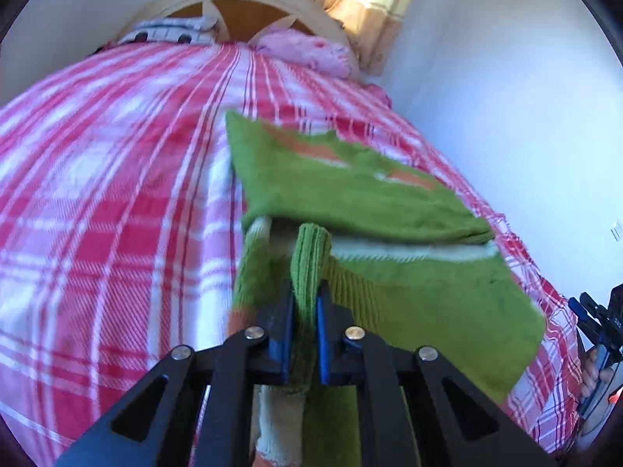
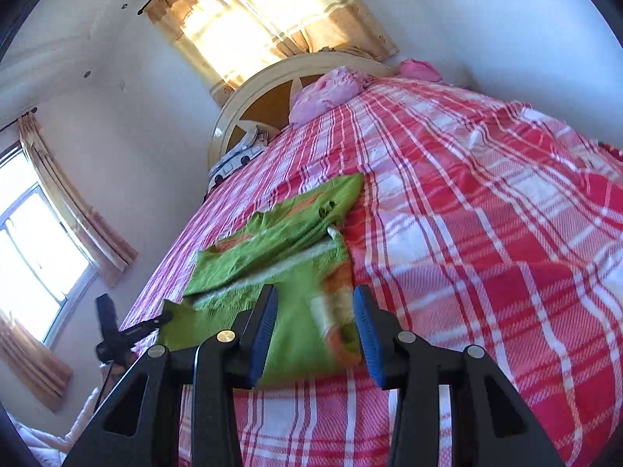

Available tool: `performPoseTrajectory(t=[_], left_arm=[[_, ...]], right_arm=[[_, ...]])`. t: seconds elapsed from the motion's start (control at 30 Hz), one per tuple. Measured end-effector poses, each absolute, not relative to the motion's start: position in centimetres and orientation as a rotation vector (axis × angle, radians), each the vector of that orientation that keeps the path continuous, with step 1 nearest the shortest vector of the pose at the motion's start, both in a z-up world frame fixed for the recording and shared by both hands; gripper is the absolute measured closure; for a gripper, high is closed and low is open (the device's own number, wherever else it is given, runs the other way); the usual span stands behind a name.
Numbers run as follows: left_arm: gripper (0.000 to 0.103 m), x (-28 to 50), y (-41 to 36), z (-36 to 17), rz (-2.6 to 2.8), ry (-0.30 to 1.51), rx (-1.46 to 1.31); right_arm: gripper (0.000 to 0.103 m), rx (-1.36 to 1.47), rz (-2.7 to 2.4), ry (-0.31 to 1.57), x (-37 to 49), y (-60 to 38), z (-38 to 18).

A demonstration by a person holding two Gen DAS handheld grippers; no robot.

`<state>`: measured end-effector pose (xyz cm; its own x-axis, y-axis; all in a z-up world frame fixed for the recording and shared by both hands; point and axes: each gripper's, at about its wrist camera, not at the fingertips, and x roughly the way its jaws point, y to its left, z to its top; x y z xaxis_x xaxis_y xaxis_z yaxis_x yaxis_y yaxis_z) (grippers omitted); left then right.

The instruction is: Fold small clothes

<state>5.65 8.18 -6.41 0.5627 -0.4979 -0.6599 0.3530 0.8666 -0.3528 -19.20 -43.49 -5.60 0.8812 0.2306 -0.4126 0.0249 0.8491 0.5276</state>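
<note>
Sunlit bedroom, red plaid bed [image 2: 486, 233]: the green sweater [image 1: 350, 190] lay mid-fold near its edge. The left hand-held gripper [image 1: 305, 311] was clamped on a ribbed fold; the right hand-held gripper [image 2: 316, 327] hovered apart over the hem. Next, probably, carrying that fold across.

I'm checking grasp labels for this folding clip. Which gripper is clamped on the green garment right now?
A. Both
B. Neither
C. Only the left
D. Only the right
C: the left gripper has its blue pads pinched on a ribbed fold of the green garment, while the right gripper stands open with its fingers apart over the cloth.
</note>
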Motion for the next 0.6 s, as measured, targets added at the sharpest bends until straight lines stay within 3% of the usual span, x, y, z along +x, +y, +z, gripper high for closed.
performPoseTrajectory(t=[0.2,0.3,0.53,0.57,0.6], left_arm=[[0.092,5.6,8.3,-7.6,-0.504,0.837,-0.217],[0.091,4.8,8.0,-7.3,-0.505,0.822,-0.188],[0.088,4.8,7.8,-7.1,-0.492,0.813,-0.17],[0.087,4.7,7.9,-7.1,-0.493,0.809,-0.172],[0.087,4.8,8.0,-7.1,-0.495,0.805,-0.175]], right_arm=[[0.059,0.4,0.122,0.586,-16.6,-40.7,-6.6],[0.05,0.372,0.139,0.608,-13.2,-39.9,-7.0],[0.049,0.176,0.138,0.757,-5.3,-36.4,-9.8],[0.052,0.146,0.14,0.75,-5.2,-35.9,-9.6],[0.074,0.119,0.15,0.739,-5.2,-35.5,-9.4]])
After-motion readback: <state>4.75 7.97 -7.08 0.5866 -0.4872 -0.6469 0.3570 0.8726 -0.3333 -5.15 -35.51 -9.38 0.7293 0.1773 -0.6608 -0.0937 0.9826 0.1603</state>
